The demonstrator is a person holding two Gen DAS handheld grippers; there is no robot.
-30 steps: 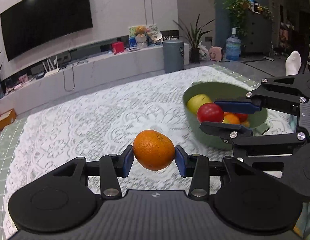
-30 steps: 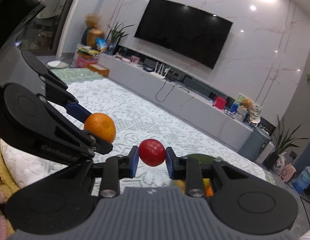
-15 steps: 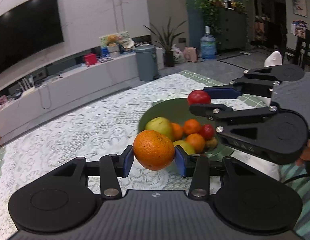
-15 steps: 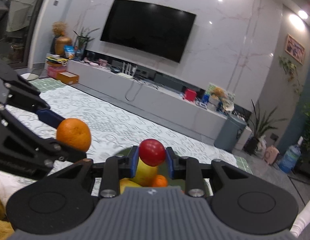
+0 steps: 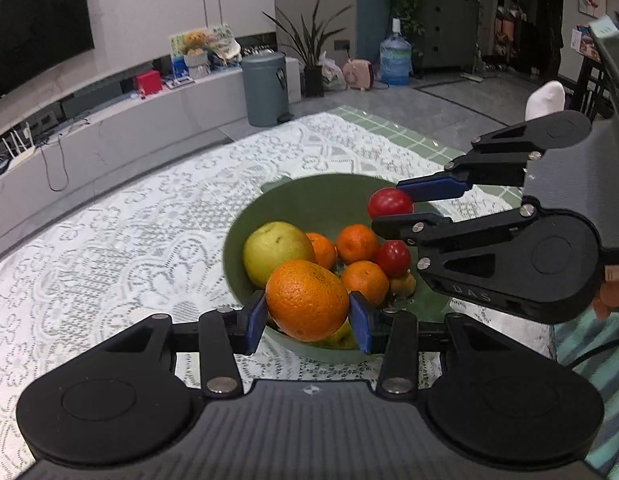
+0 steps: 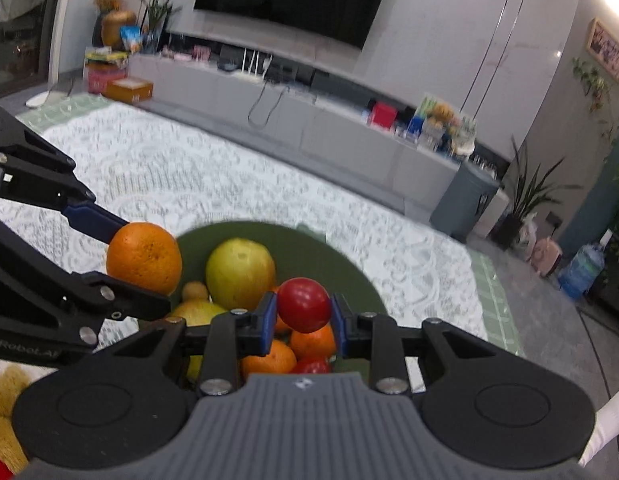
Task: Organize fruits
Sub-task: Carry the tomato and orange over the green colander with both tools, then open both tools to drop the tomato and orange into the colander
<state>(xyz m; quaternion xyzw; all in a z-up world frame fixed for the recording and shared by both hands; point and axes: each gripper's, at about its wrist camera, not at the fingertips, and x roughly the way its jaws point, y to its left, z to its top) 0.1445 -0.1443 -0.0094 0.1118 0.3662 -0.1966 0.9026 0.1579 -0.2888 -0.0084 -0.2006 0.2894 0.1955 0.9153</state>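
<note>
My left gripper (image 5: 307, 318) is shut on a large orange (image 5: 307, 300) and holds it above the near rim of a green bowl (image 5: 309, 200). My right gripper (image 6: 303, 320) is shut on a small red tomato (image 6: 304, 305) above the same bowl (image 6: 349, 264). The bowl holds a yellow-green apple (image 5: 277, 252), several small oranges (image 5: 355, 242) and a red tomato (image 5: 393, 258). In the right wrist view the left gripper's orange (image 6: 144, 258) hangs over the bowl's left rim. In the left wrist view the right gripper's tomato (image 5: 389, 203) hangs over the bowl's right side.
The bowl stands on a white lace tablecloth (image 5: 109, 240) over a green checked mat (image 5: 409, 140). A yellow plush thing (image 6: 1, 412) lies at the table's near left in the right wrist view. A TV bench (image 6: 269, 112) and a grey bin (image 5: 265, 88) stand beyond.
Both grippers have moved in over the green bowl with their fruit still held; the bowl now sits right below both and looks larger and closer.
</note>
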